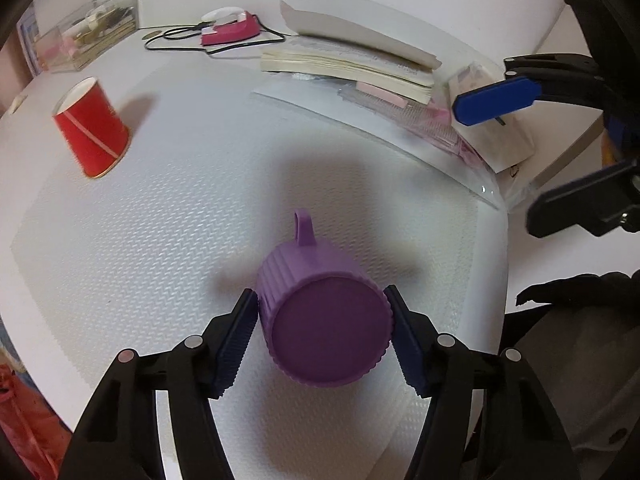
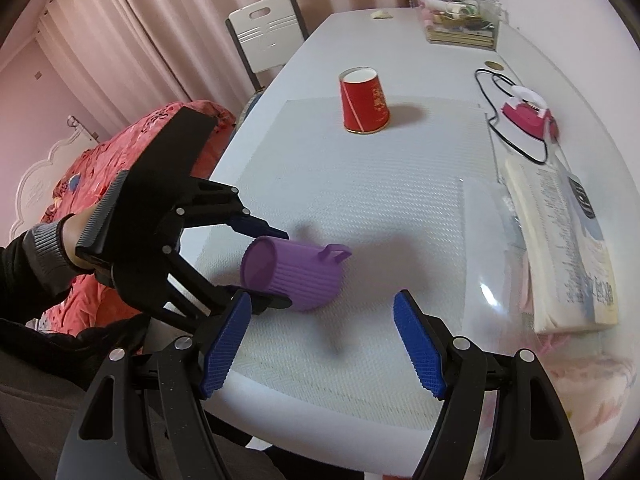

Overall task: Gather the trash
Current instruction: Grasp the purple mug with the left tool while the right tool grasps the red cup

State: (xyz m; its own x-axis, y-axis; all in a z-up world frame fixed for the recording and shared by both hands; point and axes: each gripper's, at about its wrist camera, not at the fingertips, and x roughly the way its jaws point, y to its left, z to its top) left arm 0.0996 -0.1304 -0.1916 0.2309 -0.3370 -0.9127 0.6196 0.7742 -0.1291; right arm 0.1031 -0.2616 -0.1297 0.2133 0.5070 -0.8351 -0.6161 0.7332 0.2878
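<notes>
Two grippers are over the white bench [image 2: 320, 36], and the left gripper [image 1: 324, 332] is the busy one: its blue ribbed pads press against either side of a purple ribbed cup [image 1: 320, 320], which lies on its side on the textured mat [image 1: 160, 220] near the front edge, its flat base towards the left camera and its small handle pointing up. The right gripper [image 2: 320, 344] hangs just beside it, spread wide with nothing between its pads. Further back on the mat, a red paper cup [image 2: 364, 100] stands upside down, well apart from the purple one. Along the right side lies a stack of books [image 2: 560, 248], then a pink object with a black cord [image 2: 528, 116]. At the far end sits a clear plastic box [image 2: 460, 16] of small items.
</notes>
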